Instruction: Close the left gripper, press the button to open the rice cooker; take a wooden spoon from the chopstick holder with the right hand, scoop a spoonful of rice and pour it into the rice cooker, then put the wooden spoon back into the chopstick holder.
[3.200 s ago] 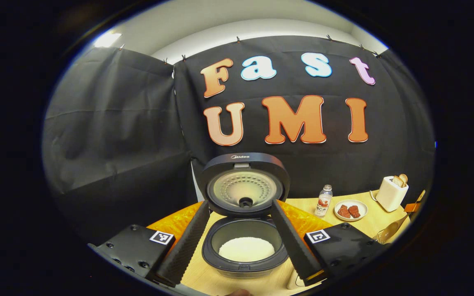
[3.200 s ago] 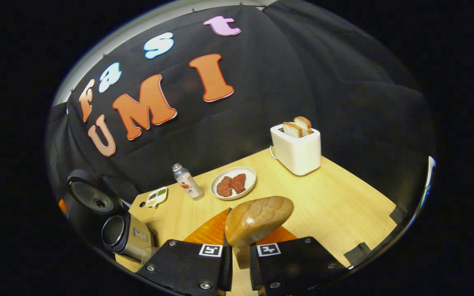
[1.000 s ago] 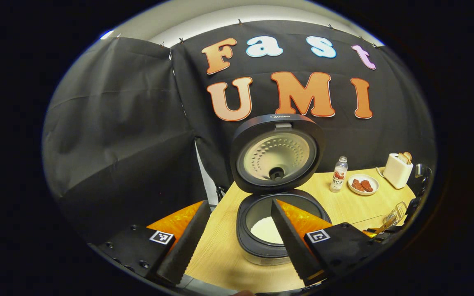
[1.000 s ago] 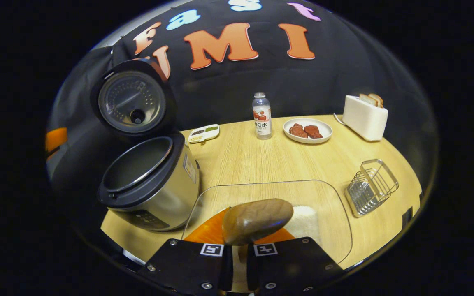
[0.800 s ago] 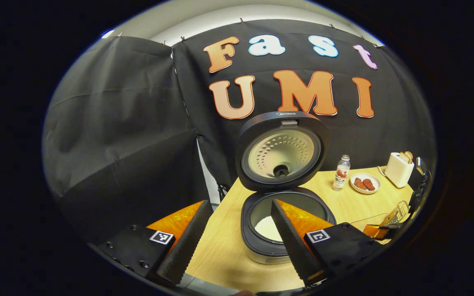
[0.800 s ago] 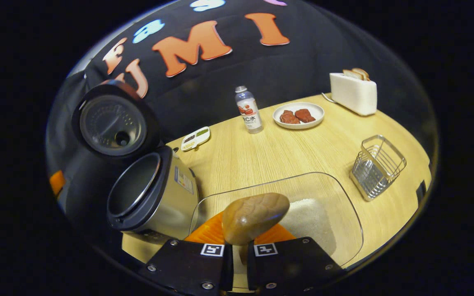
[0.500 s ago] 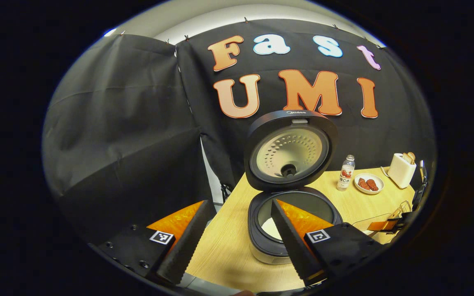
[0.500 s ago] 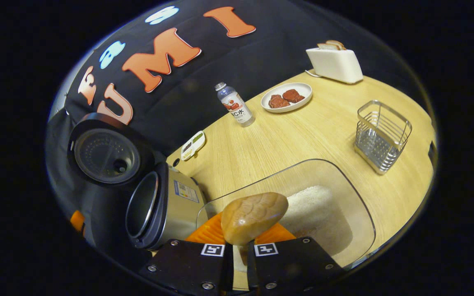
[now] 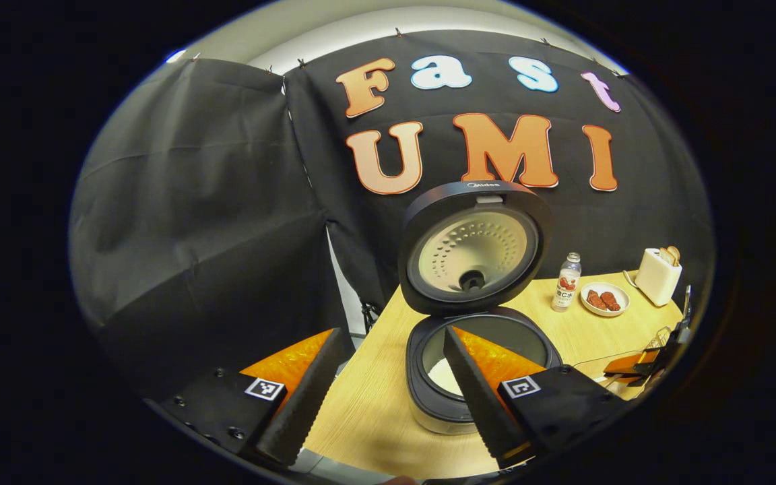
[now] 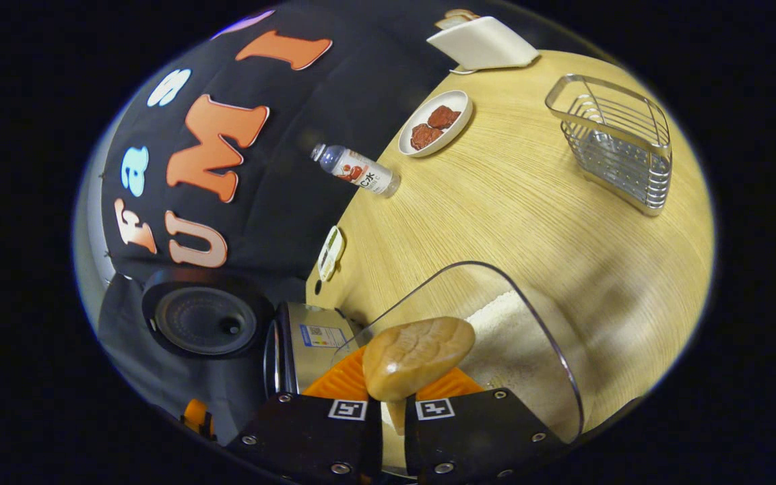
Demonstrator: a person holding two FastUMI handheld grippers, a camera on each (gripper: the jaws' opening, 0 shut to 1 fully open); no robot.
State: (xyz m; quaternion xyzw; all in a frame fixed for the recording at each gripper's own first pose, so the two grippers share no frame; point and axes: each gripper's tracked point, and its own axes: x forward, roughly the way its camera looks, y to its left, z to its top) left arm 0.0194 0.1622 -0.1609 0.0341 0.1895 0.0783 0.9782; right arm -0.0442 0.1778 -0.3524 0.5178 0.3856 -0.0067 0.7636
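While right gripper [image 10: 391, 411] pinches wooden spoon [image 10: 417, 357] by handle, jaws pressed on it, bowl of spoon hangs above clear rice container [image 10: 541, 337], view rolled steeply; likely positioning to scoop. Rice cooker [image 9: 479, 367] stands with lid up, pot exposed for pouring. Left gripper [image 9: 388, 397] hovers near cooker, jaws spread, holding nothing. Wire chopstick holder [image 10: 613, 141] waits well apart on table [image 10: 529, 215].
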